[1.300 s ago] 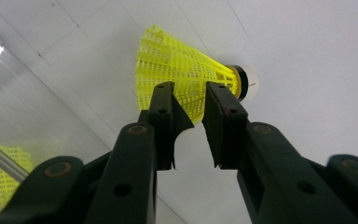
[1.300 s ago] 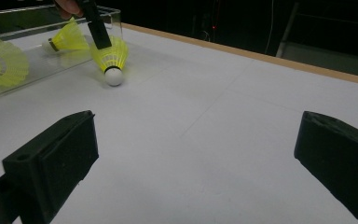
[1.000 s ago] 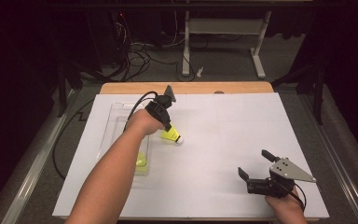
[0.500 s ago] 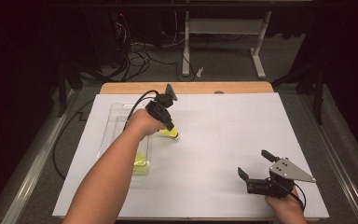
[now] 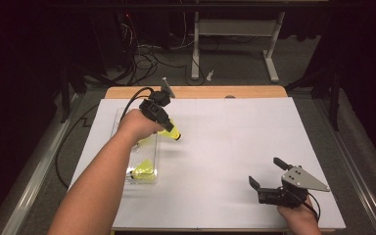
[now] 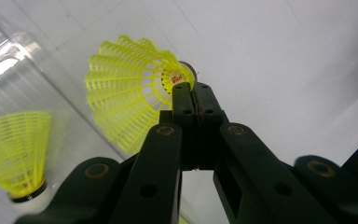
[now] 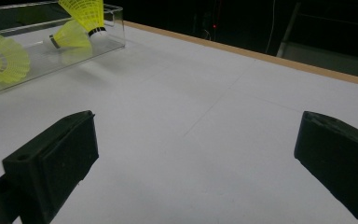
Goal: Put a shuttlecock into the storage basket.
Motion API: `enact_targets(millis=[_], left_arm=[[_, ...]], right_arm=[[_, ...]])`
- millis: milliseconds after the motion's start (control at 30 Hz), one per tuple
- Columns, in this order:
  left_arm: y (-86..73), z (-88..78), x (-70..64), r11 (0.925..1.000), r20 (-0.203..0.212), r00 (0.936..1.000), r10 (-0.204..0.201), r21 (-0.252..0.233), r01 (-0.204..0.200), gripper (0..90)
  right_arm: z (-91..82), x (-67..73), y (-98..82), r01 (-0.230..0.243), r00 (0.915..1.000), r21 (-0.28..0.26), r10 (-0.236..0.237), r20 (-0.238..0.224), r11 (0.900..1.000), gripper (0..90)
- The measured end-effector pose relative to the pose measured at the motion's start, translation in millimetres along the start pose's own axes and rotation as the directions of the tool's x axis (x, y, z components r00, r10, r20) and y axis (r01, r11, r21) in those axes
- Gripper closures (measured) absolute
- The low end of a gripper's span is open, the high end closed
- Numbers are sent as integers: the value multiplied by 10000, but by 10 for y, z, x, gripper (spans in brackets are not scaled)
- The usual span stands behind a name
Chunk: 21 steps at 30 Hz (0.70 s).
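My left gripper is shut on a yellow shuttlecock and holds it in the air by the right edge of a clear plastic tray. In the left gripper view the jaws pinch the shuttlecock close to its cork. A second yellow shuttlecock lies at the tray's near end and stands cork down in the left gripper view. My right gripper rests open at the table's front right with nothing between its jaws.
The white table sheet stretches between the two grippers. In the right gripper view the tray holds two shuttlecocks. The table's wooden far edge and a dark floor with cables lie beyond.
My left gripper has risen with the shuttlecock and drifted left toward the tray. The right gripper has not moved.
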<state>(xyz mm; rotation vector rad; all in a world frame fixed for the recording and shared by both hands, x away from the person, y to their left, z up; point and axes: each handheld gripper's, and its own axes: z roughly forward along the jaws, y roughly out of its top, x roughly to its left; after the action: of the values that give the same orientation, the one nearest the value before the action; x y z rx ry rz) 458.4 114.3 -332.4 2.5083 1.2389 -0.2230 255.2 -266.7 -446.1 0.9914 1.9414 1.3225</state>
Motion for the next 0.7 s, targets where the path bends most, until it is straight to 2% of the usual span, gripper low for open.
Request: enact_targets(millis=[67, 333, 500, 700], left_arm=[[-45, -84, 35, 9998, 12, 9999, -166, -79, 166, 900], [-232, -425, 137, 9982, -509, 9975, -487, -364, 469, 900], [-328, -554, 191, 9968, -840, 9942, -678, -491, 638, 900], [-409, -631, 253, 9957, -1253, 9884, -853, -460, 801, 900]], right_arm=[[2, 1, -1, -9, 10000, 8, 9, 4, 10000, 2], [5, 1, 3, 34, 10000, 2, -34, 12, 10000, 2], [5, 7, 2, 60, 10000, 4, -60, -3, 10000, 2], [2, 6, 1, 3, 10000, 3, -3, 6, 10000, 2]])
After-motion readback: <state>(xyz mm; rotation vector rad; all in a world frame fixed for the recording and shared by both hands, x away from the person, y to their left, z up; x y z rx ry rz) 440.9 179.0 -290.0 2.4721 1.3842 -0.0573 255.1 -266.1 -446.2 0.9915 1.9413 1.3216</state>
